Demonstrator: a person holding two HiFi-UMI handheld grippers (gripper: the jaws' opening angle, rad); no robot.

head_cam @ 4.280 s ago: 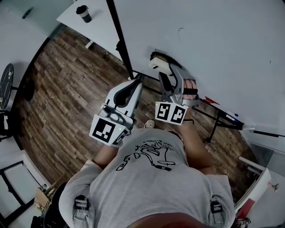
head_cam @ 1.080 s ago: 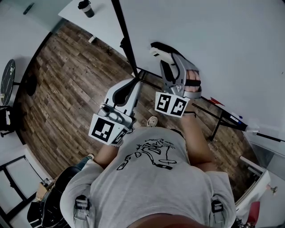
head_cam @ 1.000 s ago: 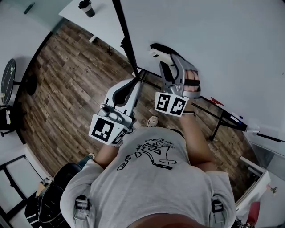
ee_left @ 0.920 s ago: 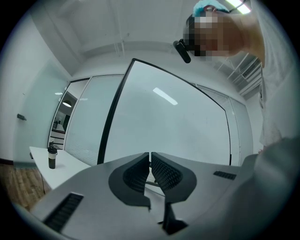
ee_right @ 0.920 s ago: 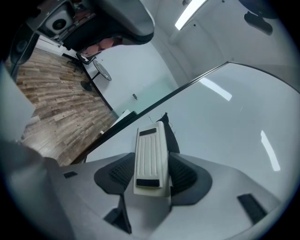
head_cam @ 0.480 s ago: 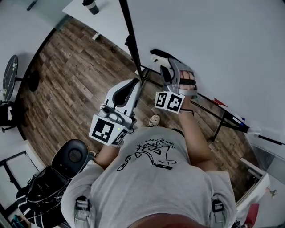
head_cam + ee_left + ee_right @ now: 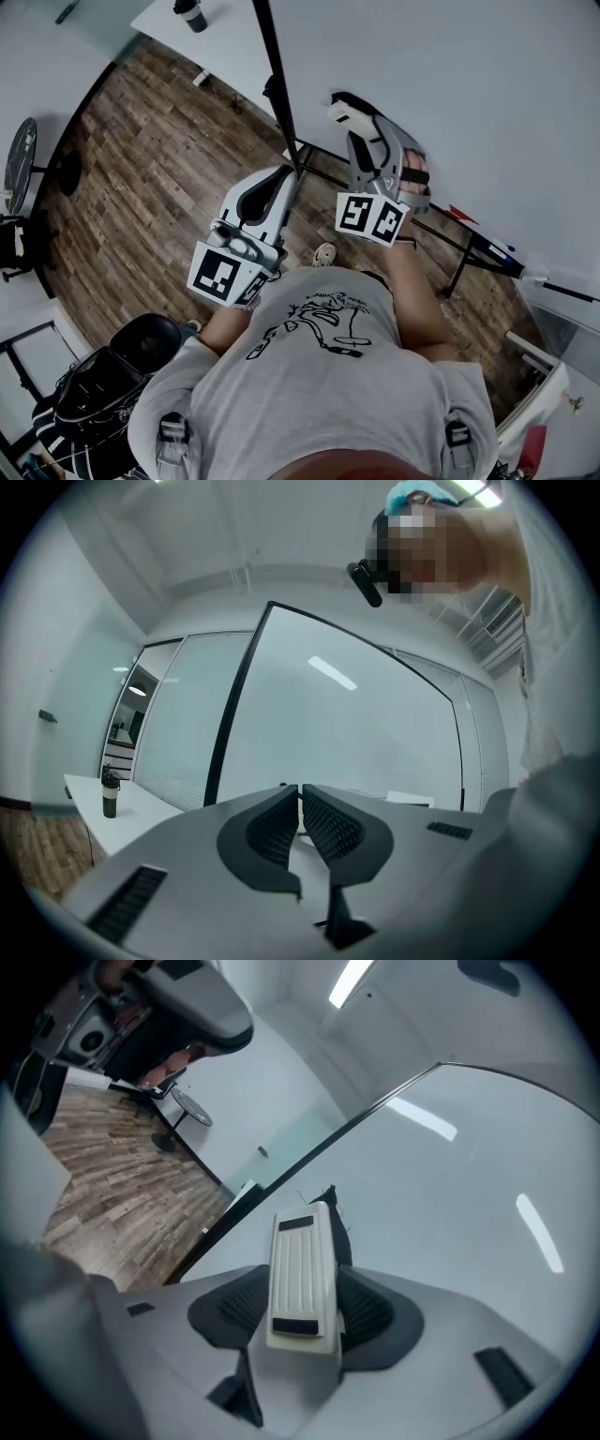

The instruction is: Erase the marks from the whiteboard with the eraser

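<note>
we count two grippers, the left gripper (image 7: 300, 794) and the right gripper (image 7: 354, 117), one eraser (image 7: 302, 1279), one whiteboard (image 7: 469, 84), one tumbler (image 7: 191, 14).

floor (image 7: 131, 178): wood, chair (image 7: 145, 339) on it | table (image 7: 234, 56): white, bottle (image 7: 192, 14)

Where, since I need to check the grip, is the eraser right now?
In the right gripper view, the eraser sits clamped in the right gripper, up by the whiteboard near its black frame.
</note>
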